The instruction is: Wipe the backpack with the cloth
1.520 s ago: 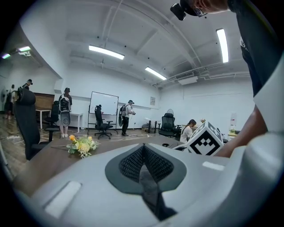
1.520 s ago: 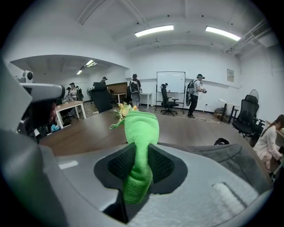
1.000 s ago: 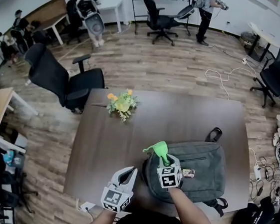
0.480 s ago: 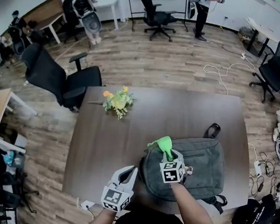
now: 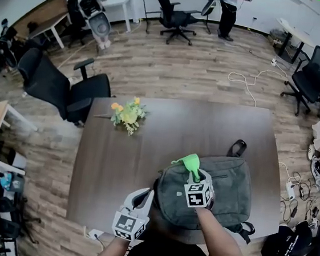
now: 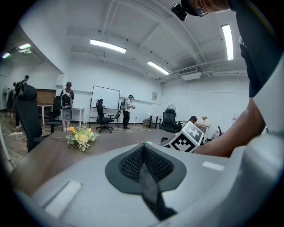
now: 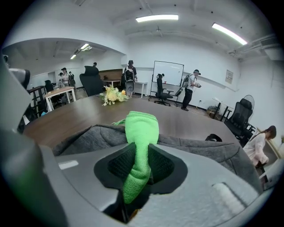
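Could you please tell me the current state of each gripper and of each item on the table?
Backpack: lying flat on the table.
Flowers: lying on the table, apart from the backpack.
Cloth: bunched, pinched between the right jaws, its end above the backpack's edge.
Right gripper: shut on the cloth.
Left gripper: shut, nothing between its jaws.

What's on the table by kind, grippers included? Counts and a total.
backpack: 1
green cloth: 1, clamped in the right gripper
flower bunch: 1
grippers: 2, the right gripper and the left gripper, which is shut with nothing in it
Total: 5
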Available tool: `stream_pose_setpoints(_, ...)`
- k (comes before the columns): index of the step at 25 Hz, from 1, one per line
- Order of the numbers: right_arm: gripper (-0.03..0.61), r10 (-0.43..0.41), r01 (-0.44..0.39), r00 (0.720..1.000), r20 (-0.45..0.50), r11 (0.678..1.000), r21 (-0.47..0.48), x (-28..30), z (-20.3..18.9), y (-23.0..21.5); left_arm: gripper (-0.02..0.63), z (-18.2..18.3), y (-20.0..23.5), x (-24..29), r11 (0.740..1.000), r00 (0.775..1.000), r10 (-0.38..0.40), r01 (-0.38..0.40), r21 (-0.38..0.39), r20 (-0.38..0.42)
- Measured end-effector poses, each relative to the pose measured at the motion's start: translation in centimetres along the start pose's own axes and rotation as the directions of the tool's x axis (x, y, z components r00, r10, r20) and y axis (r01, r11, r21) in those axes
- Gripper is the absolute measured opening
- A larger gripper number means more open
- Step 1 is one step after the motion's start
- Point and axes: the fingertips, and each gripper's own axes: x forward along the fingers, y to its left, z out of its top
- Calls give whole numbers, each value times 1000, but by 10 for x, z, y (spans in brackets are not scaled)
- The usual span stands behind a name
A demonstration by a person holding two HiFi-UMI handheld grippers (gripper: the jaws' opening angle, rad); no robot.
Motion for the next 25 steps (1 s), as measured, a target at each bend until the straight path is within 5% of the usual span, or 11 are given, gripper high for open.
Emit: stream_pose_setpoints(25, 95, -237, 239, 967, -92, 971, 9, -27, -22, -132, 18, 5, -17, 21, 999, 999, -33, 33, 20, 4)
